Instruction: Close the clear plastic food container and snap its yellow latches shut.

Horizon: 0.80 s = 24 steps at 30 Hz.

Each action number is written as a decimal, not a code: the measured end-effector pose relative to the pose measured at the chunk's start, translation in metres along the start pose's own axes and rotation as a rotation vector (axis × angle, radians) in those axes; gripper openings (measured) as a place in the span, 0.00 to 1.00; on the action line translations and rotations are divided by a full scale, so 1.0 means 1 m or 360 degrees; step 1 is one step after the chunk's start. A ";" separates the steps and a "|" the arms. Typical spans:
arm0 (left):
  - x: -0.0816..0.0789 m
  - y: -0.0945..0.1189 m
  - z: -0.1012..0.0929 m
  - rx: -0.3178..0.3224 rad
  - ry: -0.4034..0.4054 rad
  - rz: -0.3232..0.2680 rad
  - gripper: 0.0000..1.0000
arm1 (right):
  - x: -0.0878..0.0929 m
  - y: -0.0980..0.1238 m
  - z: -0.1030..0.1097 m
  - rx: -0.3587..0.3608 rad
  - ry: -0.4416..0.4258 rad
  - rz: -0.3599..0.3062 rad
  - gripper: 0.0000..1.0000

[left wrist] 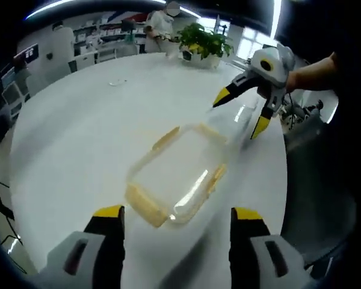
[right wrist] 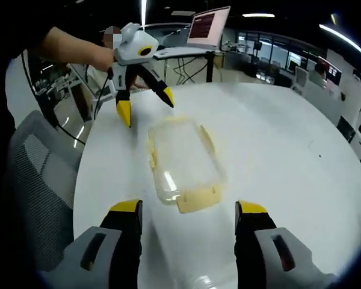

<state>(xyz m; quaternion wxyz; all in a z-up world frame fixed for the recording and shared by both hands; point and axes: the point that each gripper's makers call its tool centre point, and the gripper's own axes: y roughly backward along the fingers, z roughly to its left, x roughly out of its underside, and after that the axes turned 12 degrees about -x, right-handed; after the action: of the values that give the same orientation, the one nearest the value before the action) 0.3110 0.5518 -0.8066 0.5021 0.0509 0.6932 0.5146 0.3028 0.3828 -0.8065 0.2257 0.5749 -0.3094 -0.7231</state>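
Observation:
The clear plastic food container (left wrist: 174, 177) lies on the white table (left wrist: 78, 132) with its yellow latches (left wrist: 145, 206) flared outward. My left gripper (left wrist: 178, 214) stands open just short of its near end, touching nothing. Beyond the far end hovers my right gripper (left wrist: 239, 114), open, held by a hand. A faint clear plastic piece (left wrist: 237, 120) lies below it; I cannot tell what it is. In the right gripper view the container (right wrist: 183, 159) sits ahead of my open right gripper (right wrist: 186, 208), a yellow latch (right wrist: 198, 200) nearest, and the left gripper (right wrist: 145, 105) hangs open past it.
A potted plant (left wrist: 201, 42) stands at the table's far edge. A laptop (right wrist: 209, 25) sits on a stand beyond the table. Grey office chairs (right wrist: 36, 180) stand close to the table's rim. People stand among shelves in the background (left wrist: 162, 24).

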 end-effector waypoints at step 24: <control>0.006 -0.015 0.016 0.0102 -0.0378 0.0161 0.62 | 0.010 -0.015 -0.010 -0.0071 0.0024 0.0170 0.55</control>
<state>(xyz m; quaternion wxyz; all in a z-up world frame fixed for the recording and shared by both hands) 0.3266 0.5590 -0.8219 0.5523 0.1624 0.6414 0.5070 0.3109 0.3850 -0.8257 0.2789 0.5577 -0.3219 -0.7124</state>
